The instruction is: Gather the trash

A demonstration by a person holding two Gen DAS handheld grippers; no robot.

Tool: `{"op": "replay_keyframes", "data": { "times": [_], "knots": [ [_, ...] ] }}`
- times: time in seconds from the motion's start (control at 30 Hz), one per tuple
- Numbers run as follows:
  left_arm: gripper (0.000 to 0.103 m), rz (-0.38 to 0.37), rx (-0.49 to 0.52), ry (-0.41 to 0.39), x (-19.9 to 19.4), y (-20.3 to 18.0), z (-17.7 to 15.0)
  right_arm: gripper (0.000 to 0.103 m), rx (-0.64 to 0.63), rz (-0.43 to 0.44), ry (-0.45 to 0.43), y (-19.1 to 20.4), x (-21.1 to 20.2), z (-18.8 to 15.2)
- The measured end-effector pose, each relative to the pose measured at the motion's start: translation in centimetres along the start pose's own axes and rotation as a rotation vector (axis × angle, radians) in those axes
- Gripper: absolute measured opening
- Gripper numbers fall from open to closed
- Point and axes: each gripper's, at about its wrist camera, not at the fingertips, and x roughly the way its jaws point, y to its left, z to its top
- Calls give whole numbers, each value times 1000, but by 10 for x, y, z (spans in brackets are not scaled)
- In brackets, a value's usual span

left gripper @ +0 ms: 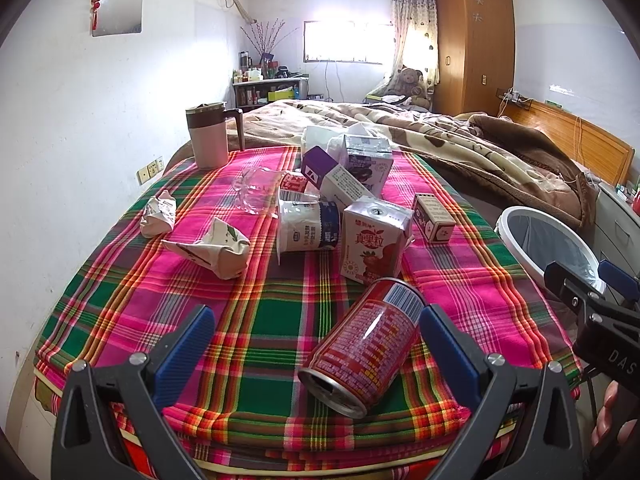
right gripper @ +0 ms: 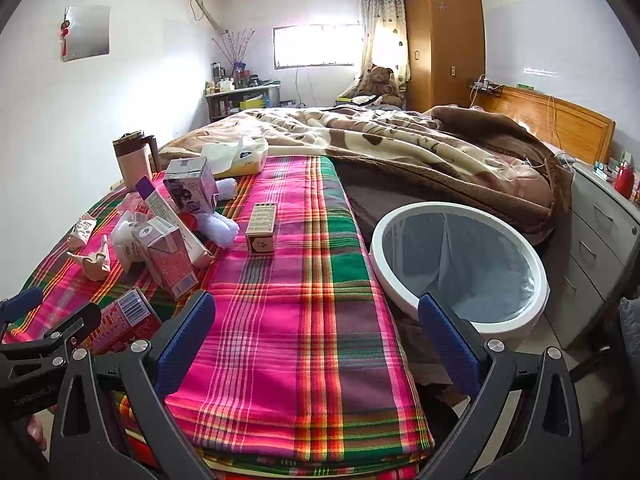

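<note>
Plaid woven cloth (left gripper: 256, 320), cylindrical red can (left gripper: 366, 340)

free: plaid cloth (right gripper: 288, 320) near bin (right gripper: 460, 320) | blocked: carton cluster (left gripper: 348, 200), red can (left gripper: 368, 340)

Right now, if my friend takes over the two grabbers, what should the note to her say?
Left gripper: open, empty, jaws on either side of the red can lying on the plaid cloth.
Right gripper: open, empty, near the white bin beside the bed.
Trash on the cloth: the can, pink strawberry carton, yogurt cup, purple cartons, crumpled paper, small box.
Nothing visible inside the bin. All of it is left to collect.
</note>
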Motion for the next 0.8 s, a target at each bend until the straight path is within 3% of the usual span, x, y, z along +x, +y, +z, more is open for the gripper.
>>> {"op": "replay_keyframes", "data": {
  "times": [0.8],
  "knots": [
    [103, 0, -1, -7, -2, 0, 2, 103, -6, -8, -11, 1, -4, 2]
  ]
}}
